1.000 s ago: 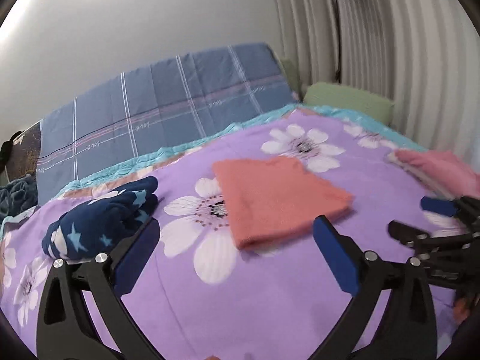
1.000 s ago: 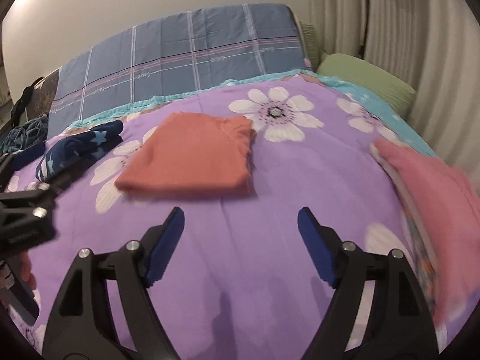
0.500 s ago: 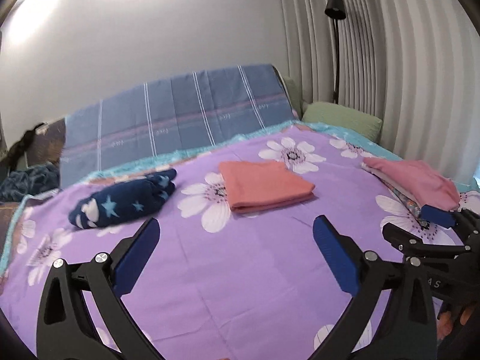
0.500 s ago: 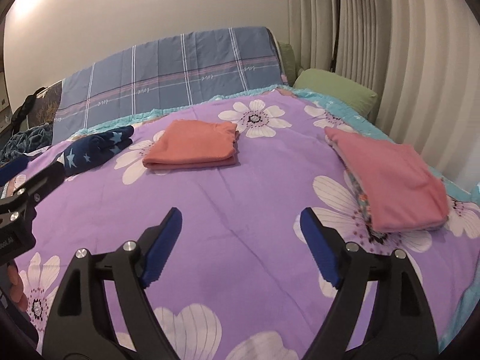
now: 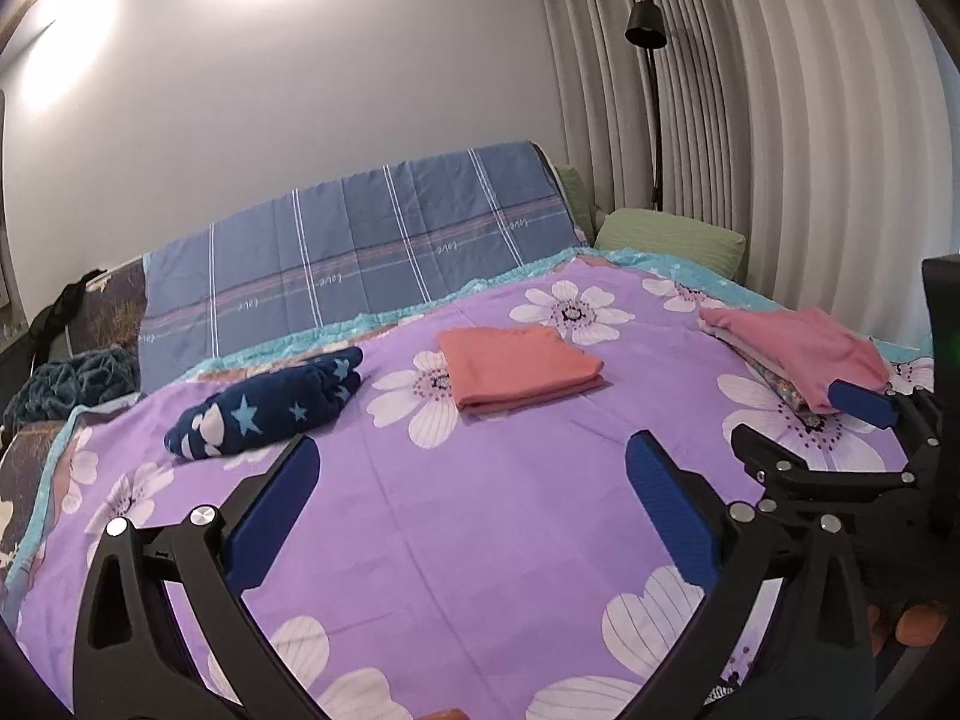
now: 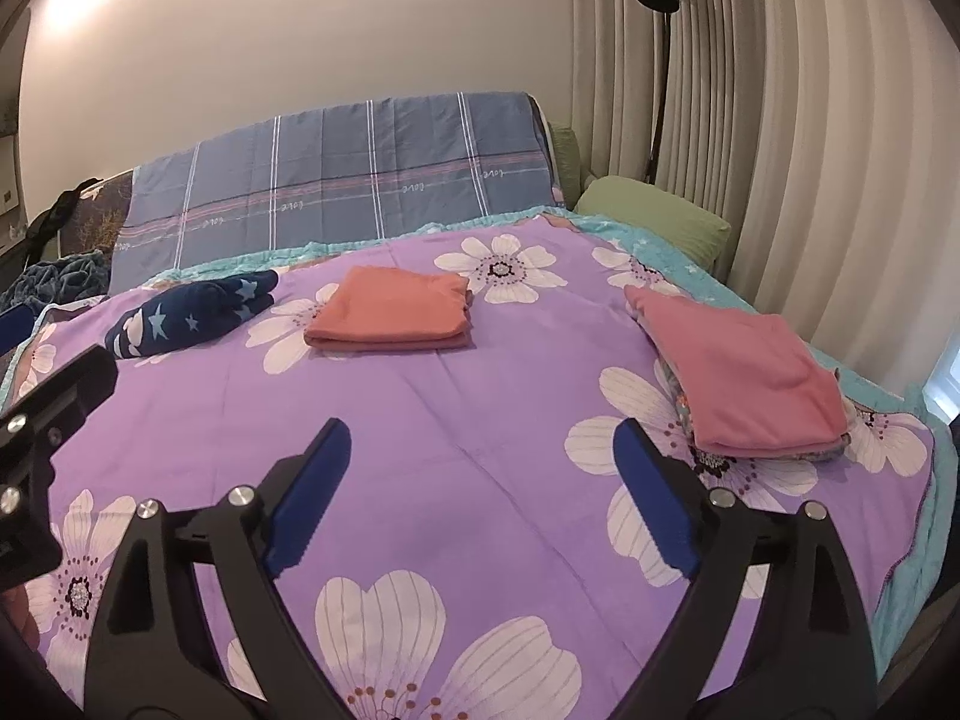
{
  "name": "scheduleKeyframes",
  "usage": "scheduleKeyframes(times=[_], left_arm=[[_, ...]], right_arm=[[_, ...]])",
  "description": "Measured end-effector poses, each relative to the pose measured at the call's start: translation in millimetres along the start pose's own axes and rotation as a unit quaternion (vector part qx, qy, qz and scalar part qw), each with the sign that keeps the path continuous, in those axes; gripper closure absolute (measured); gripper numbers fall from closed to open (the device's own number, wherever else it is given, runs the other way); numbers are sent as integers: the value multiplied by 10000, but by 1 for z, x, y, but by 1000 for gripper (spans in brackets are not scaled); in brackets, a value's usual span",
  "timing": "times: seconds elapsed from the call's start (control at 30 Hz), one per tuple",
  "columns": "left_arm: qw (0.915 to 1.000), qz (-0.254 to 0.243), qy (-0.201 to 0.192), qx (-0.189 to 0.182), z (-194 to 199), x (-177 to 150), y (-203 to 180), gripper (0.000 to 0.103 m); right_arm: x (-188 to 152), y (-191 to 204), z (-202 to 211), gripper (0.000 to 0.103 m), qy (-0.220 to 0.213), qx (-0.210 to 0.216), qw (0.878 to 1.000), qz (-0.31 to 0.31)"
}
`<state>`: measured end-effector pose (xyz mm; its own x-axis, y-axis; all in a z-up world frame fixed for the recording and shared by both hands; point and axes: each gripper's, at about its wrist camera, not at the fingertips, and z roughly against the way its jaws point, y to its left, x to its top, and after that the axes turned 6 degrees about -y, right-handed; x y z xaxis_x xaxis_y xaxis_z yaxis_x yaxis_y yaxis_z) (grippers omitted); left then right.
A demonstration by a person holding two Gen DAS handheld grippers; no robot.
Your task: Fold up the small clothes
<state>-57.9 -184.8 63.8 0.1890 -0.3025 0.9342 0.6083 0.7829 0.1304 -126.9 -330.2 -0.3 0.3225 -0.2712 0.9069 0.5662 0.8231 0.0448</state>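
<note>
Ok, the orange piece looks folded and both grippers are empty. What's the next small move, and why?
Probably take the left gripper toward the navy star garment: it lies bunched, while the orange piece and pink stack look folded. The right gripper is opening, nothing between its jaws.

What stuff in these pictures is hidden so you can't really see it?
- Clothes under the pink folded top: right wrist view, only thin edges show beneath it.
- Right gripper in the left wrist view: cut off by the frame edge; its jaws are opening, with nothing between them.
- Dark bundle at far left: mostly behind the bed edge.
</note>
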Motion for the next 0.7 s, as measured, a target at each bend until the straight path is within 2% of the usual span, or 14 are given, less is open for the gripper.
scheduleKeyframes(times=[0.2,0.7], left_arm=[[9999,37,140,-18,-1,-5,2,1],[9995,130,277,-90,-5,-8,5,1]], right_arm=[[-4,3,-3,12,85,-2,10000,24],[-2,11,5,12,-107,-160,9996,186]])
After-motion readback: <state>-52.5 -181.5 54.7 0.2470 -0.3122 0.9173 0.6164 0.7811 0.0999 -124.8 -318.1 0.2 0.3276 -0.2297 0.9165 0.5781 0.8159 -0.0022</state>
